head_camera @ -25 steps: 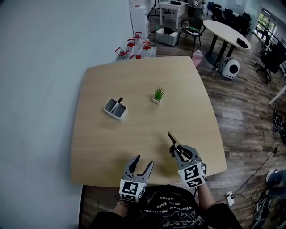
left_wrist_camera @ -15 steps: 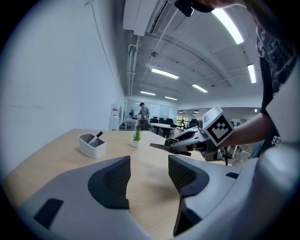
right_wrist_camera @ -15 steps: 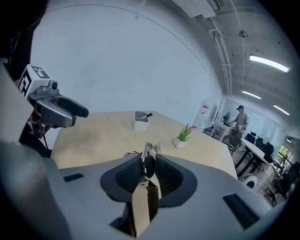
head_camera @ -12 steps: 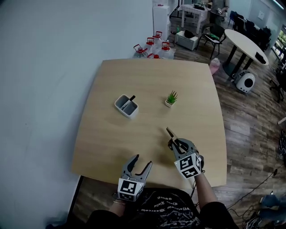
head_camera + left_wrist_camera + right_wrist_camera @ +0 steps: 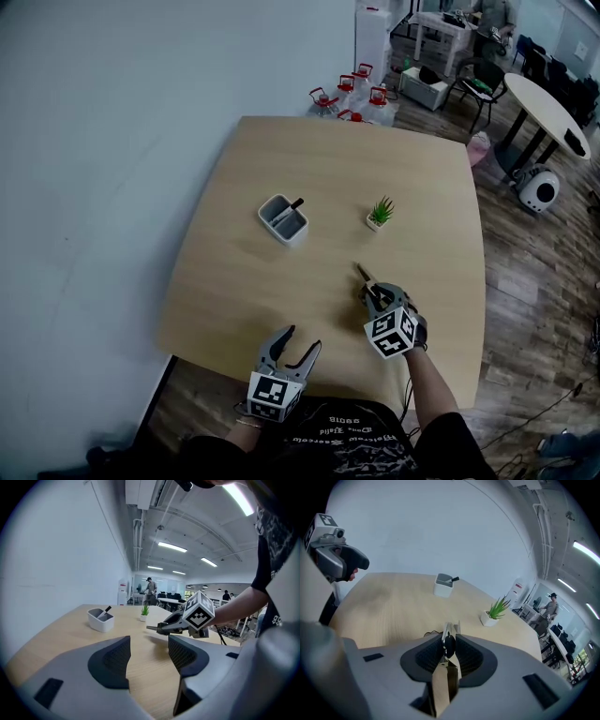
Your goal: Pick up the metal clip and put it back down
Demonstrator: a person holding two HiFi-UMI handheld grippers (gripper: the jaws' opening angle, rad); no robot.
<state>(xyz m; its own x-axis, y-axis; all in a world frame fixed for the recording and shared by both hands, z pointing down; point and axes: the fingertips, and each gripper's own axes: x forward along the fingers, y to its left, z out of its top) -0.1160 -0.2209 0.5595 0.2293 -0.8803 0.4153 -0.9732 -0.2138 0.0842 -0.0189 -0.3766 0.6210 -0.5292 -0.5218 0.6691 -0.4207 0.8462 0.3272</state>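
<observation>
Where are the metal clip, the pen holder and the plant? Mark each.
metal clip (image 5: 449,645), right gripper view, dark middle part.
pen holder (image 5: 100,623), left gripper view, front wall.
plant (image 5: 382,210), head view, leaves.

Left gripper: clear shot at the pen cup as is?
Probably yes. The left gripper is open and empty, and only bare table lies between it and the pen cup. The right gripper, shut on the clip, sits off to the side, out of that path.
</observation>
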